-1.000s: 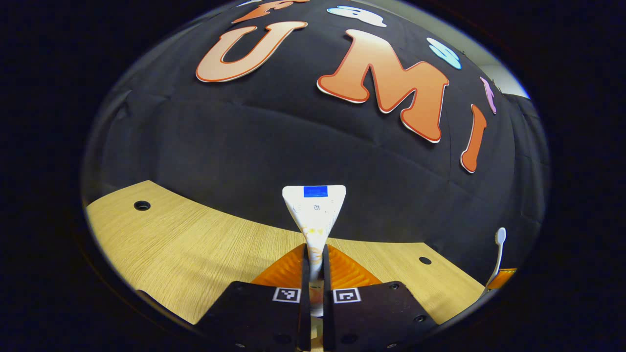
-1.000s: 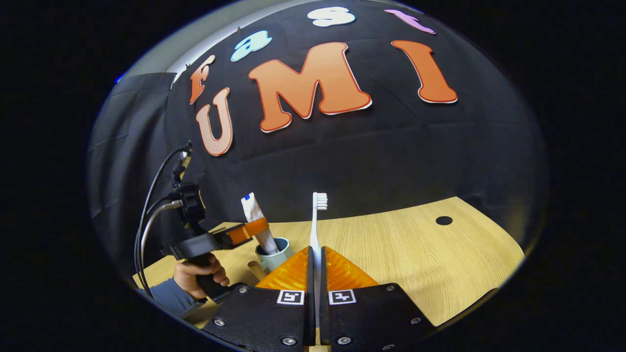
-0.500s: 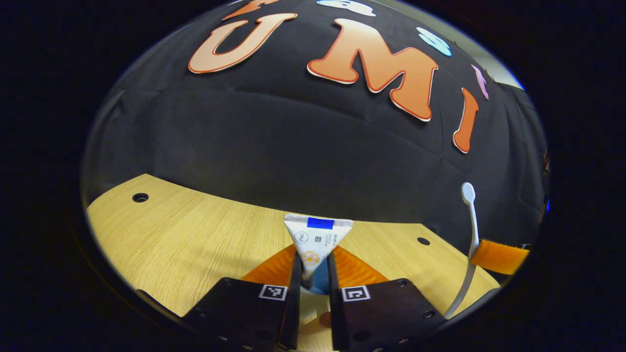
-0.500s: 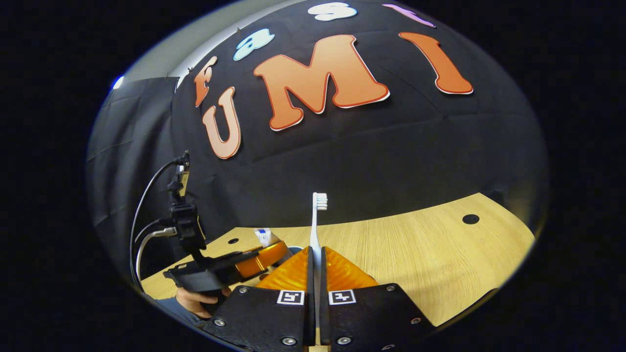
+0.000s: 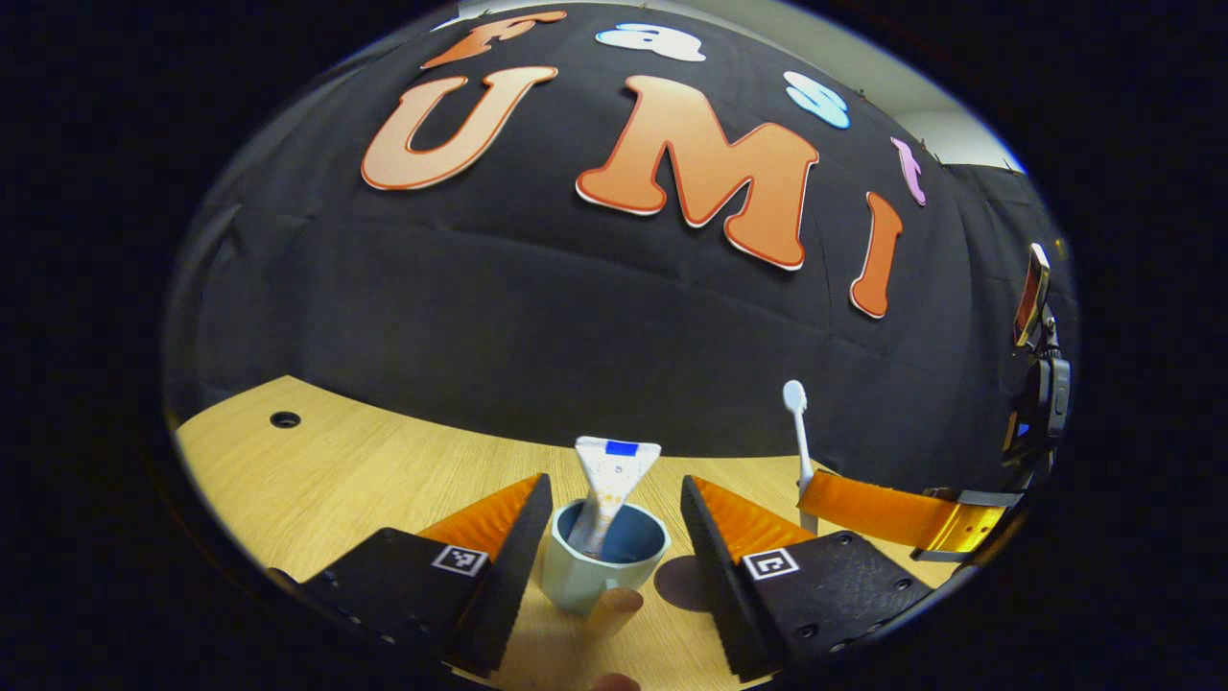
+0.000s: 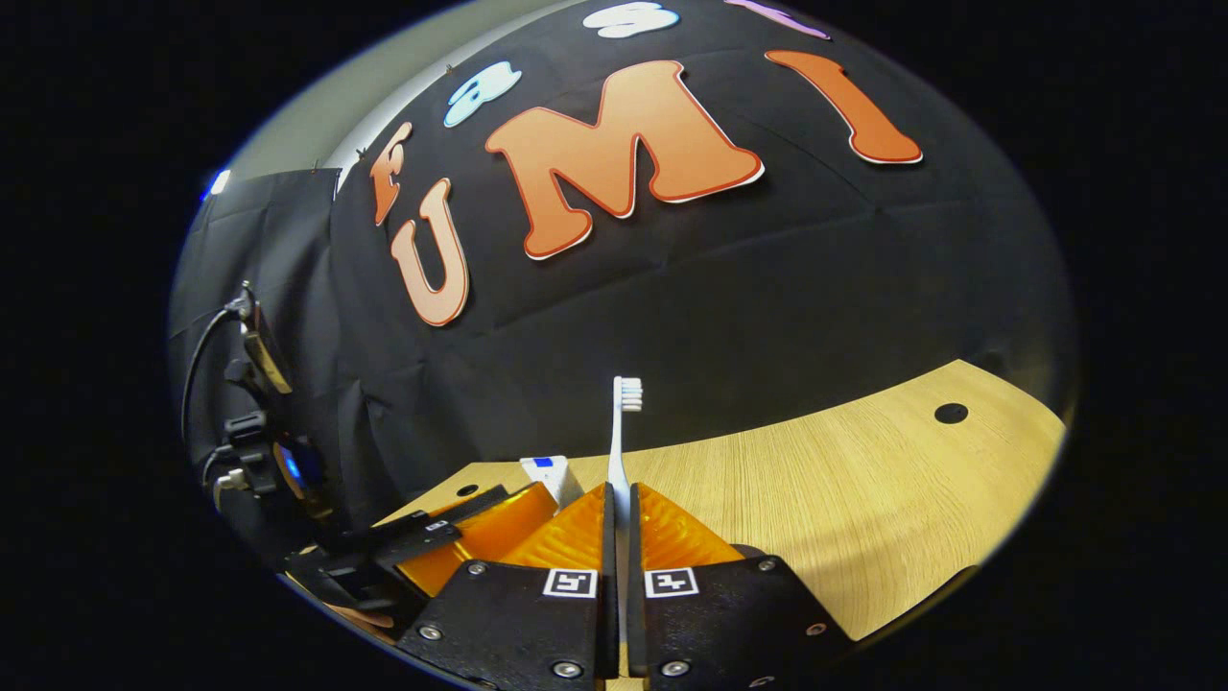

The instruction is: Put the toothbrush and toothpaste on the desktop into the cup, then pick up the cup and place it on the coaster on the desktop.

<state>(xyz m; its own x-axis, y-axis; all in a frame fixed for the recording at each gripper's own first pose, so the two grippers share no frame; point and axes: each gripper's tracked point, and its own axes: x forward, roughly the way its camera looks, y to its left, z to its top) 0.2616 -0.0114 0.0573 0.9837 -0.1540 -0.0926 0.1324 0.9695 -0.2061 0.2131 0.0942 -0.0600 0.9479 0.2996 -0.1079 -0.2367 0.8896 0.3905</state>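
A pale blue cup (image 5: 600,566) stands on the wooden desktop (image 5: 336,470). The white toothpaste tube (image 5: 614,475) leans upright inside it, crimped end up. My left gripper (image 5: 614,499) is open, one finger on each side of the cup, touching neither cup nor tube. My right gripper (image 6: 619,499) is shut on the white toothbrush (image 6: 624,432), which stands upright with its bristles on top. In the left gripper view the toothbrush (image 5: 796,432) and a right-gripper finger (image 5: 892,518) sit just right of the cup. In the right gripper view the tube's top (image 6: 549,475) peeks out behind a left-gripper finger (image 6: 470,537).
A dark round patch (image 5: 683,581), possibly the coaster, lies on the desktop right of the cup. A tan handle-like piece (image 5: 619,605) sticks out from the cup toward me. The desktop (image 6: 863,480) has small round holes (image 5: 284,419). The black cloth wall stands close behind.
My left gripper opened and let go of the toothpaste, which now stands in the cup. My right gripper, still holding the toothbrush, moved closer to the cup.
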